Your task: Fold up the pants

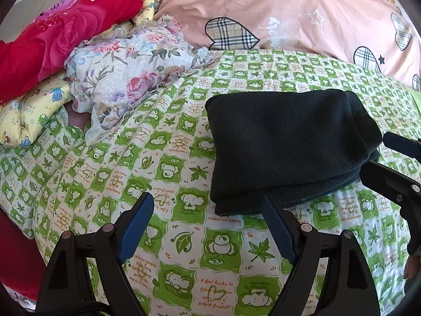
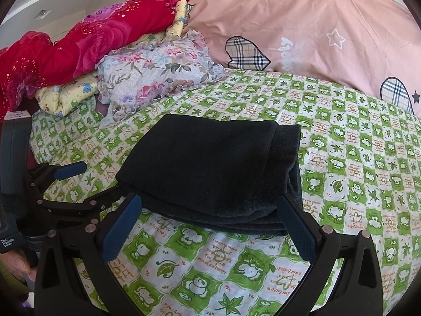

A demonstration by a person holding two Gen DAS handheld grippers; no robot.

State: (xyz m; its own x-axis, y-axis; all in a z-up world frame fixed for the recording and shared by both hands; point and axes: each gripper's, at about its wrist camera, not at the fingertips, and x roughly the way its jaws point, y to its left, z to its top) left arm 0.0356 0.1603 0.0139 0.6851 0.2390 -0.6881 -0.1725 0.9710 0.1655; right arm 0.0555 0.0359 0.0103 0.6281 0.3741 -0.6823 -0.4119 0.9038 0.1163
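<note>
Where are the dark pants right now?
Folded dark pants lie on the green checked sheet, just beyond the right gripper, near the pink duvet.

bedsheet [image 2: 223,252]: "I want to make you happy" | device label [image 2: 8,243]: "Data Acquisition System"

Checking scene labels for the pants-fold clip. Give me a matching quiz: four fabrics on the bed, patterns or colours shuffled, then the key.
Things:
1. folded pants
2. bed sheet
3. big duvet
4. blanket on top of the pile

Looks:
A. red with roses
B. plain dark
C. pink with plaid hearts
D. green and white checks with cartoon animals

Pairs: 1-B, 2-D, 3-C, 4-A
</note>
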